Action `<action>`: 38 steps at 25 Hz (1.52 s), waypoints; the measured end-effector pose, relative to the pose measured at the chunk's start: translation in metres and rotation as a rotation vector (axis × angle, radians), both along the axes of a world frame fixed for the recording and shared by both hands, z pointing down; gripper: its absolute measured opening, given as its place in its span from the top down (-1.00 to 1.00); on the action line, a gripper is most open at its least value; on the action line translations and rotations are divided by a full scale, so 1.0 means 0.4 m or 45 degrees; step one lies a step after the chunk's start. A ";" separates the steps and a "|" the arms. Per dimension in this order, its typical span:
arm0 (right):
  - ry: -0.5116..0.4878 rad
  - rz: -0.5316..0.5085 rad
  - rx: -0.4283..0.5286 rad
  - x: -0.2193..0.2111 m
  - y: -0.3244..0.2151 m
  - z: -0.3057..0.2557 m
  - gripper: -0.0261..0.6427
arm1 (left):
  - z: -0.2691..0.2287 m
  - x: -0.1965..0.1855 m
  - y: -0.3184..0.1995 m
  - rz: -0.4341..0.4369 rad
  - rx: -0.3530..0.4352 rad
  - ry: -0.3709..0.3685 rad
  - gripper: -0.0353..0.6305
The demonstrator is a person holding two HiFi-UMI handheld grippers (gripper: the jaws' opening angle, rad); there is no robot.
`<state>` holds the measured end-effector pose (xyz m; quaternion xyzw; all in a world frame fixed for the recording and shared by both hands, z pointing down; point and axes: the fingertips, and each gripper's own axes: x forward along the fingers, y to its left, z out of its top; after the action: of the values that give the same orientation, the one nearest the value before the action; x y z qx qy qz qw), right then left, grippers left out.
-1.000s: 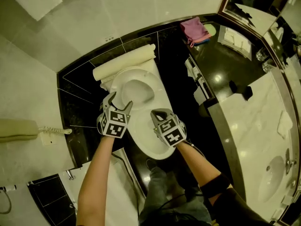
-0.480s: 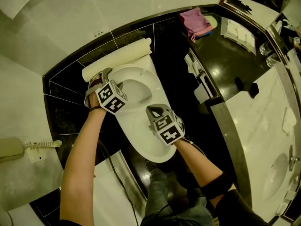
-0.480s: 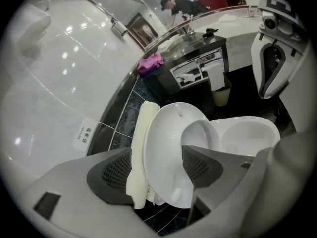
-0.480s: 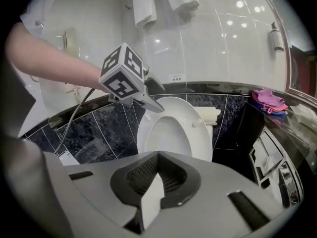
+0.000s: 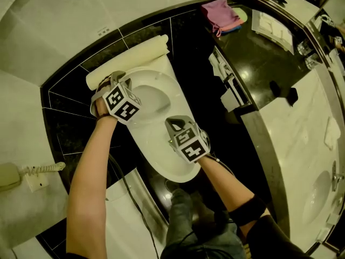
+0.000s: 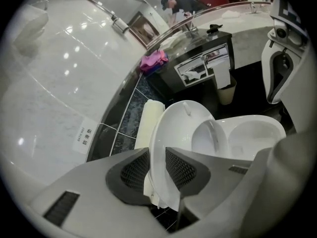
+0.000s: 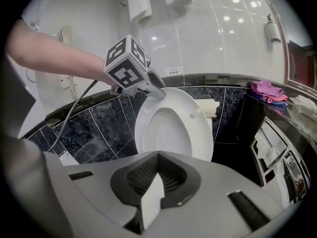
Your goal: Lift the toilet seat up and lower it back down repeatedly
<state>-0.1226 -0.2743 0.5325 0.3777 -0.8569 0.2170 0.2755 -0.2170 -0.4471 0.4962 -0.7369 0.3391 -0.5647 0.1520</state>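
The white toilet seat point(image 5: 153, 73) stands raised against the cistern. My left gripper point(image 5: 114, 79) reaches its top left edge. In the left gripper view the seat's rim point(image 6: 181, 128) runs between the jaws of the left gripper point(image 6: 157, 168); they have just been closing and both pads press on it. From the right gripper view the left gripper point(image 7: 157, 94) sits at the top of the raised seat point(image 7: 200, 133). My right gripper point(image 5: 173, 124) hovers over the front of the bowl point(image 5: 161, 152). The right gripper point(image 7: 157, 157) is shut with nothing between its tips.
A cream cistern point(image 5: 126, 61) stands behind the seat against black tiles. A dark counter point(image 5: 259, 58) with a pink cloth point(image 5: 221, 12) runs to the right, and a white holder point(image 5: 229, 88) sits by the toilet. A wall phone point(image 5: 11, 174) hangs at the left. My legs point(image 5: 188, 220) stand before the bowl.
The left gripper moved from the bowl's left side back to the raised seat's top edge, rolled over, and closed on the rim. The right gripper sank slightly over the bowl.
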 end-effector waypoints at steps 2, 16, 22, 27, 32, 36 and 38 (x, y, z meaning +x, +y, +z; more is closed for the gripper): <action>0.001 -0.001 -0.006 0.000 0.003 0.005 0.87 | -0.001 0.000 0.000 -0.004 0.009 -0.001 0.59; -0.004 -0.018 -0.022 -0.016 0.020 0.000 0.87 | -0.038 0.034 0.130 0.004 0.056 0.023 0.62; -0.006 -0.023 -0.027 -0.026 0.019 -0.012 0.87 | -0.055 0.063 0.234 0.029 0.088 0.027 0.64; -0.007 -0.020 -0.029 -0.030 0.022 -0.028 0.87 | -0.053 0.088 0.334 0.058 0.111 0.010 0.65; -0.011 -0.010 -0.032 -0.030 0.027 -0.042 0.87 | -0.047 0.110 0.416 0.047 0.121 0.028 0.66; -0.005 0.005 -0.037 -0.024 0.038 -0.046 0.87 | -0.039 0.128 0.474 0.057 0.121 0.041 0.67; -0.008 0.016 -0.043 -0.020 0.050 -0.047 0.87 | -0.032 0.136 0.506 0.058 0.119 0.045 0.68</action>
<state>-0.1305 -0.2543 0.5139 0.3776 -0.8516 0.2345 0.2778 -0.1625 -0.2446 0.4833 -0.7465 0.3507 -0.5315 0.1931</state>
